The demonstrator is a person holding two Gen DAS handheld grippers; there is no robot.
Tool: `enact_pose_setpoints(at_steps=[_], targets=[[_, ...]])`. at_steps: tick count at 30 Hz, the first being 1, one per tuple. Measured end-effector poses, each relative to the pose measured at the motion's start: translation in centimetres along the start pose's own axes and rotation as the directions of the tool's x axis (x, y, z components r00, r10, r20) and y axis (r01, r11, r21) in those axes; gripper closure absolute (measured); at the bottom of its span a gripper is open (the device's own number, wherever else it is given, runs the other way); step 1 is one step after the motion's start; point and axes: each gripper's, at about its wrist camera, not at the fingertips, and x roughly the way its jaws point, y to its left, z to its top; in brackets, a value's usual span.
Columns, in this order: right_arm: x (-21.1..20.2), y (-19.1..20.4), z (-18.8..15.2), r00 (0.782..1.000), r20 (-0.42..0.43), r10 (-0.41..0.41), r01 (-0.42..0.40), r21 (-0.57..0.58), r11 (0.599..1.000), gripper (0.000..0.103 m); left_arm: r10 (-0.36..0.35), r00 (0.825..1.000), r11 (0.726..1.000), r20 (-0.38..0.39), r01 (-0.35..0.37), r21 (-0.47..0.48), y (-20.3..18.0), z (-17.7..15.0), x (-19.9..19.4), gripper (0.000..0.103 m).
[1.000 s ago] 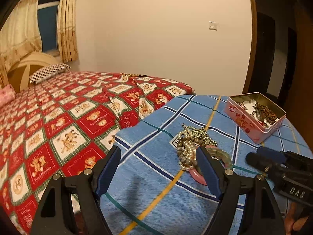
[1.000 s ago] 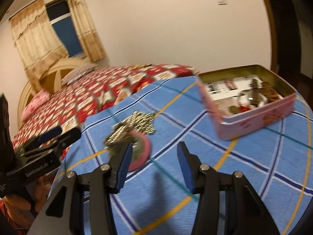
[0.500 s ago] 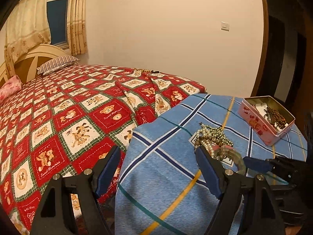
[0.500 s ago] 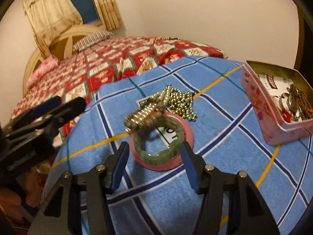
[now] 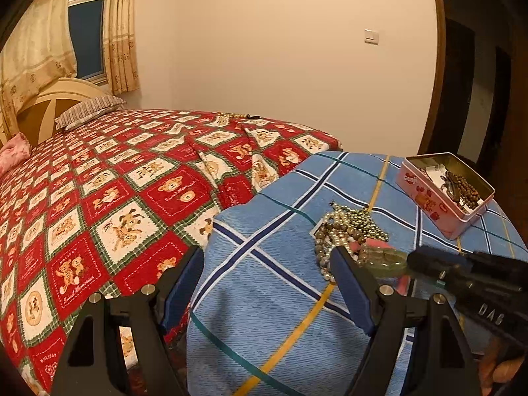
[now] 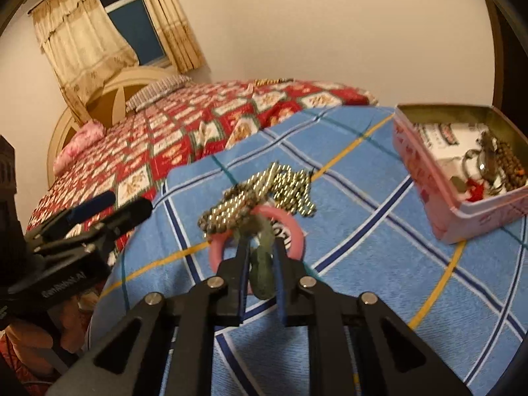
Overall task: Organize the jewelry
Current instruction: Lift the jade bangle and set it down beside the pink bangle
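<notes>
A bedroom with cream walls is filling the background, and a wide bed (image 5: 138, 178) under a red patchwork cover is running back toward a curtained window (image 6: 138, 16). In front of it a table under a blue checked cloth (image 5: 270, 283) is carrying everything. Near the cloth's far right corner a pink tin (image 6: 462, 171) is sitting open, with dark beads and other pieces lying inside. Around the middle of the cloth a pink ring (image 6: 297, 231) is lying flat with a heap of gold bead necklaces (image 6: 264, 191) spilling over its far side. The right gripper (image 6: 260, 247) has just been closing and is now clenching a green bangle (image 6: 262, 277), which is standing on edge between its blue pads over the pink ring. The left gripper (image 5: 267, 260) is hovering over the cloth's near left edge, jaws spread wide and gripping nothing.
</notes>
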Motion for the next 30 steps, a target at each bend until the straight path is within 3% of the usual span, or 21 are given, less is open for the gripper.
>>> enact_pose_setpoints(at_steps=[7, 11, 19, 21, 22, 23, 27, 30], targets=[[-1.9, -1.4, 0.8, 0.995, 0.097, -0.012, 0.007, 0.050, 0.999, 0.087, -0.130, 0.990, 0.991, -0.048, 0.130, 0.007, -1.4, 0.2, 0.7, 0.024], [-2.5, -2.6, 1.1, 0.993, 0.113, -0.036, 0.027, 0.080, 0.996, 0.087, -0.159, 0.984, 0.985, -0.081, 0.164, 0.050, -3.5, 0.5, 1.7, 0.024], [-3.4, -5.2, 1.2, 0.986, 0.109, -0.124, 0.110, 0.126, 0.986, 0.087, -0.114, 0.970, 0.981, -0.215, 0.143, 0.127, -6.3, 0.3, 4.7, 0.024], [-3.6, -5.8, 1.1, 0.984, 0.106, -0.142, 0.126, 0.137, 0.982, 0.087, -0.117, 0.966, 0.985, -0.232, 0.143, 0.099, -5.8, 0.3, 5.1, 0.037], [-3.8, -6.1, 1.1, 0.984, 0.108, -0.144, 0.127, 0.150, 0.980, 0.087, -0.120, 0.963, 0.986, -0.240, 0.143, 0.082, -5.5, 0.3, 5.3, 0.051], [-3.9, -6.3, 1.2, 0.983, 0.110, -0.148, 0.129, 0.157, 0.979, 0.087, -0.121, 0.961, 0.988, -0.248, 0.140, 0.060, -5.1, 0.3, 5.5, 0.058], [-4.4, -7.1, 1.1, 0.981, 0.118, -0.151, 0.129, 0.176, 0.976, 0.087, -0.187, 0.966, 0.982, -0.177, 0.191, 0.002, -4.2, 0.6, 4.0, 0.058], [-5.1, -7.7, 1.2, 0.981, 0.147, -0.124, 0.092, 0.206, 0.974, 0.087, -0.260, 0.953, 0.963, -0.153, 0.268, 0.033, -5.4, 0.8, 2.9, 0.058]])
